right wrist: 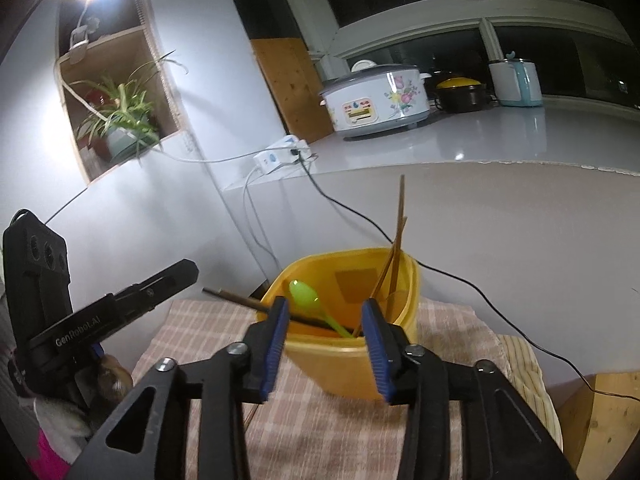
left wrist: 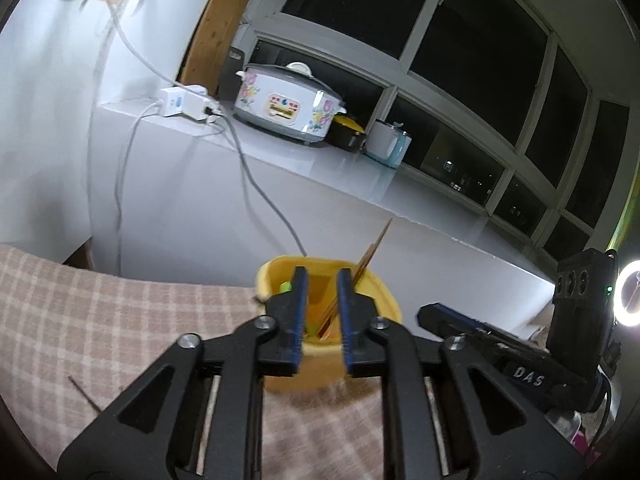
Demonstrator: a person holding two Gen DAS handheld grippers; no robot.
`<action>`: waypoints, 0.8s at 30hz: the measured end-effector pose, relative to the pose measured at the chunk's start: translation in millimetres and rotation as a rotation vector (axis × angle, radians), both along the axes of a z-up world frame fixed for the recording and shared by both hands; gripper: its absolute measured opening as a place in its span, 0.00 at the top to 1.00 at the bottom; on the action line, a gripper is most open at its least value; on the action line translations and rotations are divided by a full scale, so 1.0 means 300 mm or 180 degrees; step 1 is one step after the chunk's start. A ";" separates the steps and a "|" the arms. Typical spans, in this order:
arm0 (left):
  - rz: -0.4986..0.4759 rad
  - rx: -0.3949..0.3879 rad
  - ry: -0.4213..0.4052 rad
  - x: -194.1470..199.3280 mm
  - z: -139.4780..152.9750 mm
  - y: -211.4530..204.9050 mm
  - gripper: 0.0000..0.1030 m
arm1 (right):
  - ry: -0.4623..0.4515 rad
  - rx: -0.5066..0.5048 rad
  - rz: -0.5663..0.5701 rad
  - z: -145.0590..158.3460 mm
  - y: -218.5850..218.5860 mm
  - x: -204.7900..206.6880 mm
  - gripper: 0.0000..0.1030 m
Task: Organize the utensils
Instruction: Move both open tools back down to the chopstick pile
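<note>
Left wrist view: my left gripper (left wrist: 322,280) hangs over the yellow tub (left wrist: 384,300), jaws slightly parted, nothing between the pads. Wooden chopsticks (left wrist: 370,254) already stand in the tub. One thin stick (left wrist: 86,396) lies loose on the checked cloth (left wrist: 100,320); I judge it still to be collected. Legible: "DAS" on the right gripper (left wrist: 440,318).

Right wrist view: my right gripper (right wrist: 326,312) fingers stand apart, empty, facing the tub (right wrist: 352,364). Inside: green spoon (right wrist: 306,294), chopsticks (right wrist: 398,240); a dark stick (right wrist: 232,298) rests across the rim. Legible: "GenRobot.AI" on the left gripper (right wrist: 176,276). Cooker (right wrist: 376,104) label is unreadable.
</note>
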State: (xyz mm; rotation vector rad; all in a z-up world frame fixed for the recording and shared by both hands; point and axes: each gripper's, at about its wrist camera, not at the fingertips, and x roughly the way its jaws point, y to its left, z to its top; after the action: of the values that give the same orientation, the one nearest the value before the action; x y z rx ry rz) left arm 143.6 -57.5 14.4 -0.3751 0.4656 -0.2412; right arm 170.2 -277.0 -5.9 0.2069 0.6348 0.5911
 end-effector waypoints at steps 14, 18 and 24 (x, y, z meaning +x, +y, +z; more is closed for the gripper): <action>0.0353 0.0095 0.0633 -0.166 -0.189 0.265 0.77 | -0.0335 -0.0339 0.0382 -0.016 0.117 -0.125 0.00; 0.0420 0.0071 0.0843 -0.200 -0.262 0.315 0.76 | -0.0237 -0.0386 0.0499 -0.040 0.156 -0.128 0.00; 0.0347 0.0010 0.1137 -0.223 -0.358 0.330 0.76 | -0.0030 -0.0535 0.0797 -0.097 0.224 -0.138 0.00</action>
State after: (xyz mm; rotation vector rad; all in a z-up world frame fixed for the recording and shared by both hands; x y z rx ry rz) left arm 76.7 41.3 -93.0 -0.4414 0.7941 -0.0663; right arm 128.9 -209.8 -34.9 -0.0341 0.7029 0.7748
